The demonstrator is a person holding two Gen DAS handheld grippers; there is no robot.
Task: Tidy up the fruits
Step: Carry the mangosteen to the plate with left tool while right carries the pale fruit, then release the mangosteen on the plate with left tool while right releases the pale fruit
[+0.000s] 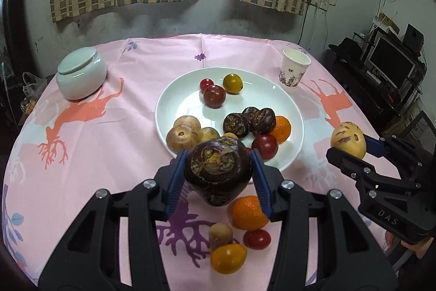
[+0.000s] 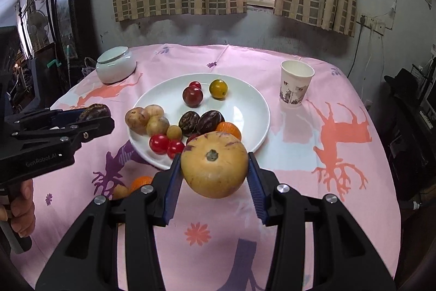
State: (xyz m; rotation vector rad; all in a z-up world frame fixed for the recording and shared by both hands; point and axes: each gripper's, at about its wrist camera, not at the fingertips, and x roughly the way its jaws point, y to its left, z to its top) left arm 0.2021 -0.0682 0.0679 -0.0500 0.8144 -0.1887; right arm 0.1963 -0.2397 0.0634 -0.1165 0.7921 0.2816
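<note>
Pink deer-print tablecloth (image 1: pixel 90 154), checked curtains behind. Left gripper (image 1: pixel 218 176) pinches a dark purple fruit (image 1: pixel 218 171) between its blue pads, off the cloth. Right gripper (image 2: pixel 215 176) pinches a tan purple-streaked fruit (image 2: pixel 215 165), also lifted. Just ahead of both: white plate (image 1: pixel 169 105), already holding fruit grouped by kind. Under the left gripper, loose on the cloth: an orange (image 1: pixel 249 213), red tomato (image 1: pixel 257 239), yellow tomato (image 1: pixel 228 258), small brown fruit (image 1: pixel 220 233). Step looks like carry-to-plate. Next, I'd guess: set the dark one by its matches (image 1: pixel 246 122), the tan one by the tan group (image 1: pixel 182 132), then release.
</note>
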